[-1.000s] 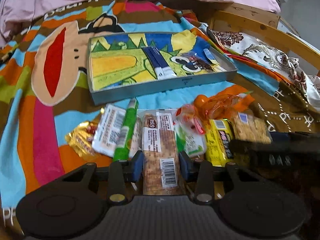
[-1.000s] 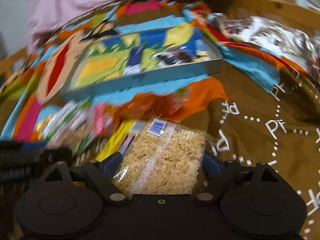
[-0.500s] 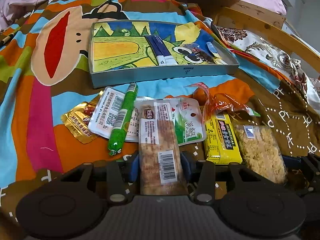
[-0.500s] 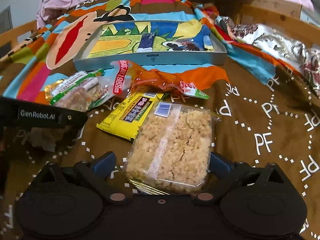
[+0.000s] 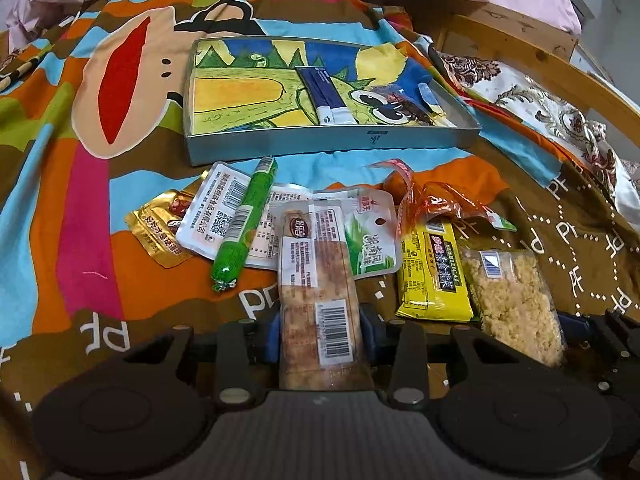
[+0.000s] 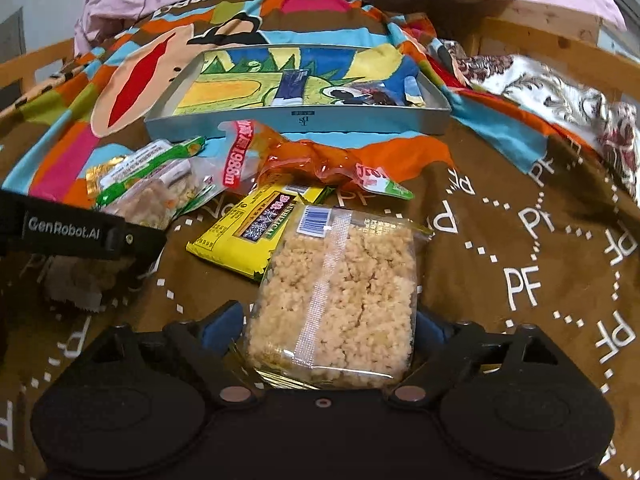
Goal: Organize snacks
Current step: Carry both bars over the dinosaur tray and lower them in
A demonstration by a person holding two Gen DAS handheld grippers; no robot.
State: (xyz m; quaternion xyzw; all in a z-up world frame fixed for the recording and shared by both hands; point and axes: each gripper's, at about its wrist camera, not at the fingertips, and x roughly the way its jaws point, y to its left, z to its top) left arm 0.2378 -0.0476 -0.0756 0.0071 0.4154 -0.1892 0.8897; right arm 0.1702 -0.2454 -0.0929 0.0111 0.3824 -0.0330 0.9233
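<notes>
A: What about the left hand-held gripper (image 5: 320, 330)?
B: Closing on the biscuit pack (image 5: 318, 292) between its pads.

A: And the right hand-held gripper (image 6: 330, 330)?
B: Closing around the rice-crisp pack (image 6: 336, 296); the tin tray (image 6: 296, 122) lies ahead.

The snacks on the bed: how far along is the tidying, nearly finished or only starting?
Early on, it looks. The tray holds only a few small packets, such as the blue sachets. In hand: the left gripper is closing around the long biscuit pack, and the right gripper is closing around the puffed rice cake. Left on the blanket: the green sausage stick, the yellow packet and several others.
</notes>
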